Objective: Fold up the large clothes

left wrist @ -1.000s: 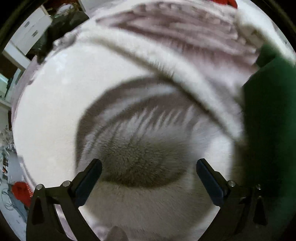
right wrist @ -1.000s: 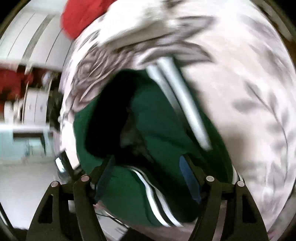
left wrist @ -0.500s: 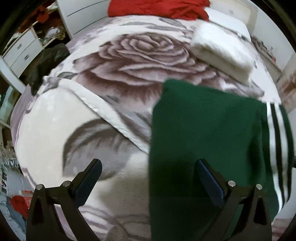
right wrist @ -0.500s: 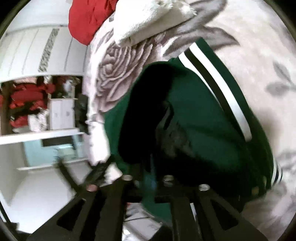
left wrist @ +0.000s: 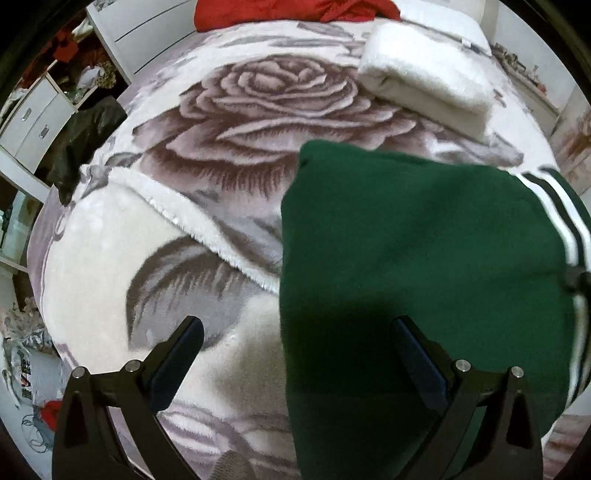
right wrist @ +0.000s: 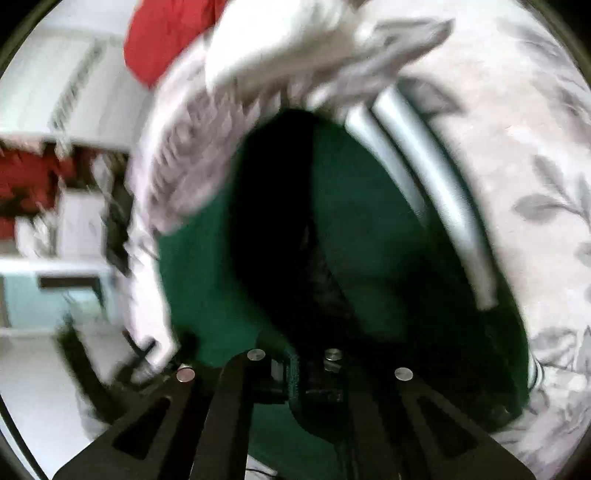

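Note:
A dark green garment (left wrist: 424,266) with white stripes (left wrist: 554,214) along its right edge lies folded on the rose-patterned blanket (left wrist: 258,122). My left gripper (left wrist: 295,354) is open above the garment's left edge, one finger over the blanket and the other over the green cloth. In the blurred right wrist view my right gripper (right wrist: 295,365) is shut on a fold of the green garment (right wrist: 369,240), whose white stripes (right wrist: 436,184) curve at the upper right.
A folded white fleece (left wrist: 428,81) lies at the far right of the bed. A red cloth (left wrist: 295,13) lies at the head of the bed. White drawers (left wrist: 33,122) and dark clothing (left wrist: 88,136) stand at the left.
My left gripper pulled back from the blanket, bringing the green garment into view. My right gripper closed on the garment's fold and is moving with it.

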`<move>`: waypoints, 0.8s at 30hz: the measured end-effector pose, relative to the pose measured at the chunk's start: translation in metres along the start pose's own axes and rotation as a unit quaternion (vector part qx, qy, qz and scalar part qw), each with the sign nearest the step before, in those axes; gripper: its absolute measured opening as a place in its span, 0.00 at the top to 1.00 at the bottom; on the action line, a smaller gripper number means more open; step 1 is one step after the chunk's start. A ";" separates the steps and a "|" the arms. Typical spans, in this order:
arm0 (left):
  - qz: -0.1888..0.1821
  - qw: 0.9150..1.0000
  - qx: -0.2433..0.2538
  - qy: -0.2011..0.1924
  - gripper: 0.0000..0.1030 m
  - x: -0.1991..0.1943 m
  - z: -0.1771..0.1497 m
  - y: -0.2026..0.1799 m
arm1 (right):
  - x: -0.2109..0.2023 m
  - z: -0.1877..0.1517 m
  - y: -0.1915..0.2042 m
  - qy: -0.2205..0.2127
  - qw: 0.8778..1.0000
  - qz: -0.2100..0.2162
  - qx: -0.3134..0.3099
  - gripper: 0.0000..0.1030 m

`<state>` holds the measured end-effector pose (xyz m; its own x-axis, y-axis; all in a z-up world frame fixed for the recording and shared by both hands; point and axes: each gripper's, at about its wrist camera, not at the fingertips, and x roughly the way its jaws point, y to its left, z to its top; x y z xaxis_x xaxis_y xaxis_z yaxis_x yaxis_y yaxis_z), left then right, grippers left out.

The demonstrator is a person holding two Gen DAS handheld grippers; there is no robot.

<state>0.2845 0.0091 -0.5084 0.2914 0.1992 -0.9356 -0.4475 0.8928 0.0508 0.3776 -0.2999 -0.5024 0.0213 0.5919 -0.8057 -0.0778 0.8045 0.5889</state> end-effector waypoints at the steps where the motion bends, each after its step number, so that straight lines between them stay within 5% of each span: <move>1: -0.007 1.000 -0.002 -0.006 0.00 -0.004 0.002 -0.001 | -0.018 -0.001 -0.002 -0.015 1.000 0.004 0.004 0.98; 6: -0.039 0.999 0.006 -0.023 0.00 -0.004 0.019 -0.011 | -0.068 0.002 -0.029 -0.071 0.997 -0.014 0.025 0.98; 9: -0.025 0.999 0.031 0.007 0.00 0.029 0.026 -0.023 | -0.007 0.013 -0.046 -0.007 0.998 -0.064 0.026 0.98; 12: -0.022 0.999 0.035 0.031 0.00 0.045 0.027 -0.019 | 0.028 0.013 -0.070 0.075 0.994 -0.035 0.068 0.96; 14: -0.025 0.999 0.032 0.017 0.00 0.034 0.027 -0.012 | 0.013 0.016 -0.063 0.070 0.996 -0.018 0.056 0.91; 16: -0.017 0.999 0.028 0.000 0.00 0.020 0.026 -0.006 | -0.009 0.020 -0.056 0.045 0.998 0.000 0.036 0.77; 18: -0.015 1.000 0.013 -0.014 0.00 0.009 0.023 0.001 | -0.029 0.028 -0.051 0.013 1.000 0.009 0.013 0.25; 20: -0.009 1.000 0.004 -0.021 0.00 0.005 0.024 0.006 | -0.034 0.042 -0.050 -0.002 1.000 0.004 -0.009 0.24; 24: 0.004 1.000 -0.011 -0.012 0.00 0.015 0.025 0.015 | 0.008 0.072 -0.048 0.050 0.998 0.009 -0.029 0.24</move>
<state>0.3034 0.0358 -0.5133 0.3085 0.2169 -0.9262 -0.4677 0.8824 0.0509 0.4537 -0.3303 -0.5326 -0.0807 0.5959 -0.7990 -0.1346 0.7877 0.6011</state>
